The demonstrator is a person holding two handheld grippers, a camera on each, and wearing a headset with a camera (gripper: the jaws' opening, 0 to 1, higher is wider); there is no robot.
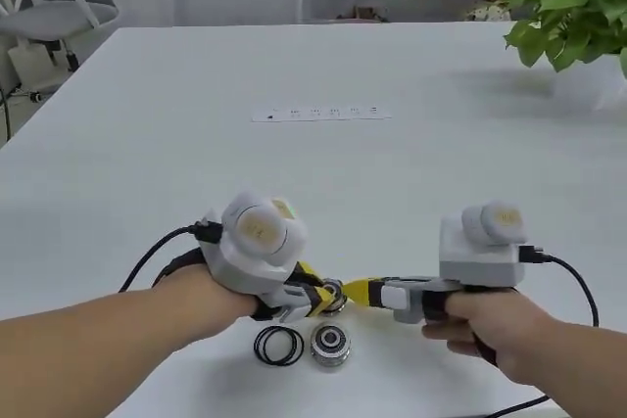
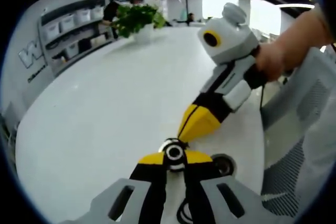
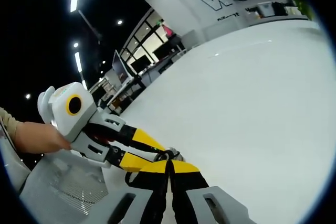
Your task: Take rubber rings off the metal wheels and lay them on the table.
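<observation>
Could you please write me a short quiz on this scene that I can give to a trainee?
1. True or false: the left tool is shut on a metal wheel.
2. In the head view, the black rubber rings on the table lie: A) left of the loose wheel; B) stacked on it; C) at the table's far edge.
3. Fill in: in the head view, the tips of the right tool meet the metal wheel from the ___ side.
Key: 1 true; 2 A; 3 right.
</observation>
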